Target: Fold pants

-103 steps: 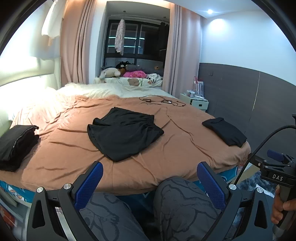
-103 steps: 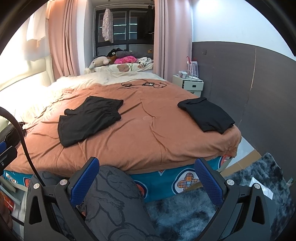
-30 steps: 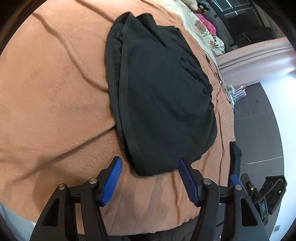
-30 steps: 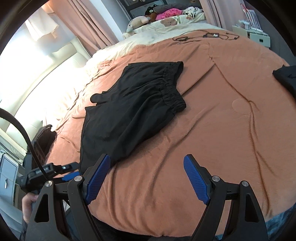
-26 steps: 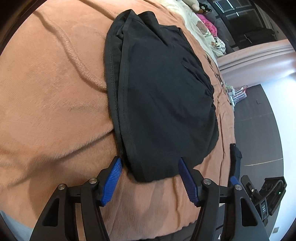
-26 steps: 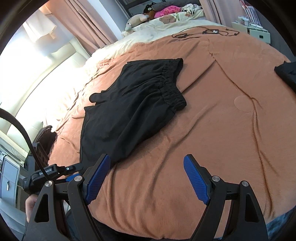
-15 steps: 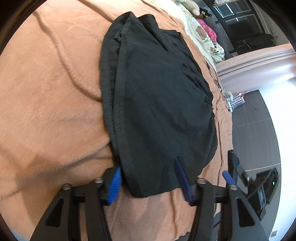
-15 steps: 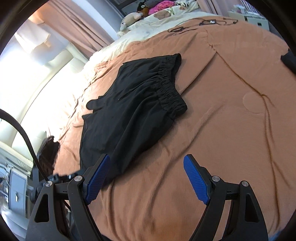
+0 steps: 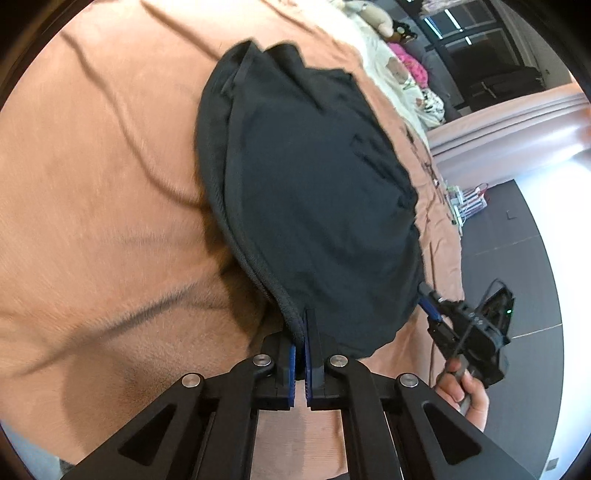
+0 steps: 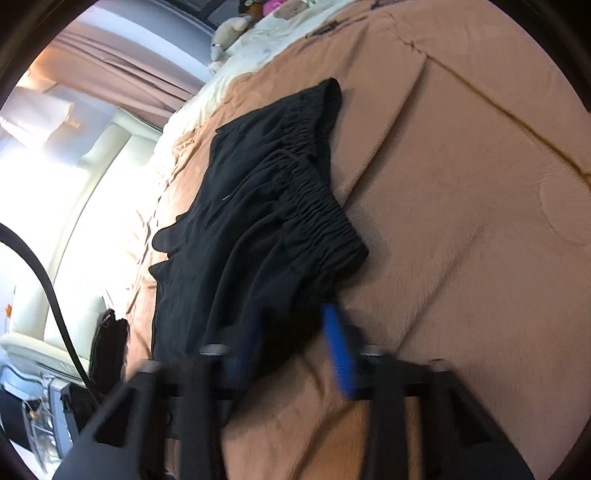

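Black short pants (image 9: 314, 192) lie spread on the brown bedspread (image 9: 92, 184). My left gripper (image 9: 300, 332) is shut on the near hem of one pant leg. In the right wrist view the pants (image 10: 258, 221) show with the gathered waistband (image 10: 317, 192) to the right. My right gripper (image 10: 291, 350) is blurred and partly closed around the near edge of the pants, with cloth between its blue pads (image 10: 338, 350). The right gripper also shows in the left wrist view (image 9: 469, 332), at the pants' right edge.
A folded black garment (image 10: 107, 350) lies at the bed's left edge. Plush toys and a cream pillow area (image 10: 236, 26) sit at the far end of the bed. A grey wall and floor (image 9: 517, 221) lie beyond the bed's right side.
My left gripper has shut on the pant hem. My right gripper has moved down to the pants' near edge, and its jaws have narrowed around the cloth.
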`<state>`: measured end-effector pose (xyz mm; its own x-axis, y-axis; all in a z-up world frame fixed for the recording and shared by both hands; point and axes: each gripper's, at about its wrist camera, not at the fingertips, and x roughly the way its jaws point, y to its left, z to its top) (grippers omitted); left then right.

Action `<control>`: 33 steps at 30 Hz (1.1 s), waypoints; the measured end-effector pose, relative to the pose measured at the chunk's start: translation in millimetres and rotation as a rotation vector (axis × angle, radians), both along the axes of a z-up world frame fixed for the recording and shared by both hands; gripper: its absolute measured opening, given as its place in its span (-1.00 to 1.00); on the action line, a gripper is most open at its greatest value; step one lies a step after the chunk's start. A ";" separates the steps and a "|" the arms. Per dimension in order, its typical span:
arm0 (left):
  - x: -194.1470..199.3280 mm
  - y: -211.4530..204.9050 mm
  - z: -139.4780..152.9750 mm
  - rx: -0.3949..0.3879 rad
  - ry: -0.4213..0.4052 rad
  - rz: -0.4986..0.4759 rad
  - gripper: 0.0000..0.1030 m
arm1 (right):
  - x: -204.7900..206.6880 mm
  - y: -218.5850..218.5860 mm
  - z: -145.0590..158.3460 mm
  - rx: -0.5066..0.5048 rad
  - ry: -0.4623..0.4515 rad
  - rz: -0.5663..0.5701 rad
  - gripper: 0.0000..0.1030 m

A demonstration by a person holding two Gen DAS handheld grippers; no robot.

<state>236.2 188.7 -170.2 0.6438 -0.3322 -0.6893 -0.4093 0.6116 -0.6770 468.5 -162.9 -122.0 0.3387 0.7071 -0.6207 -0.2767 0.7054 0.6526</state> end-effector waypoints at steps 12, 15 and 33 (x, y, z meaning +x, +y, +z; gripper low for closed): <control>4.8 6.0 83.0 0.124 -0.164 0.032 -0.95 | -29.5 -1.8 36.7 0.011 -0.145 -0.038 -1.00; 12.8 9.5 102.5 0.148 -0.203 0.032 -0.95 | -34.0 -2.7 43.3 0.033 -0.166 -0.045 -1.00; 115.8 44.1 186.3 0.260 -0.301 -0.015 -0.95 | -4.8 14.8 70.4 0.069 -0.218 -0.073 -1.00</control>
<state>352.0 232.7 16.1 0.8264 -0.1822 -0.5328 -0.2059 0.7829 -0.5871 463.7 -148.0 -51.6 0.5117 0.7141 -0.4778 -0.3662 0.6843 0.6306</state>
